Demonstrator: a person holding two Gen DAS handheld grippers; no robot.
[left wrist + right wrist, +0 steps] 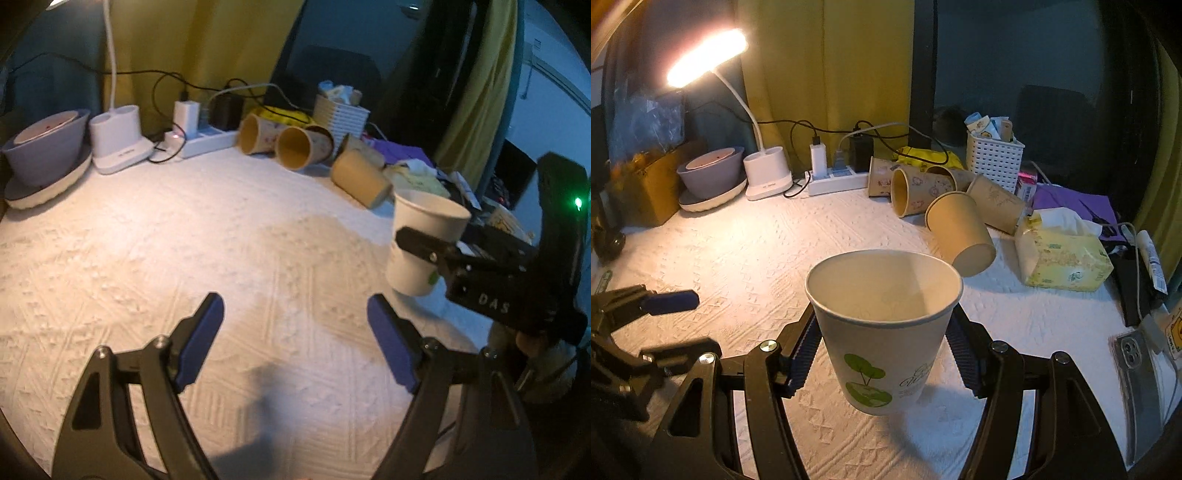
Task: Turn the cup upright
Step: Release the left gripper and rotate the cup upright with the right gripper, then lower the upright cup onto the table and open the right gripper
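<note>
A white paper cup [886,332] with a green tree print stands mouth up between the blue pads of my right gripper [882,350], which is shut on it. Its base sits just above the white textured cloth [738,240]. In the left wrist view the same cup [421,243] is at the right, held by the right gripper [424,245]. My left gripper [295,332] is open and empty over the cloth, to the left of the cup; one of its fingers [670,301] shows in the right wrist view.
Several brown paper cups [960,232] lie on their sides at the back. A tissue pack [1063,254], a white basket [993,162], a power strip [834,181], a lamp base [768,173], stacked bowls [713,177] and a phone [1141,387] ring the cloth.
</note>
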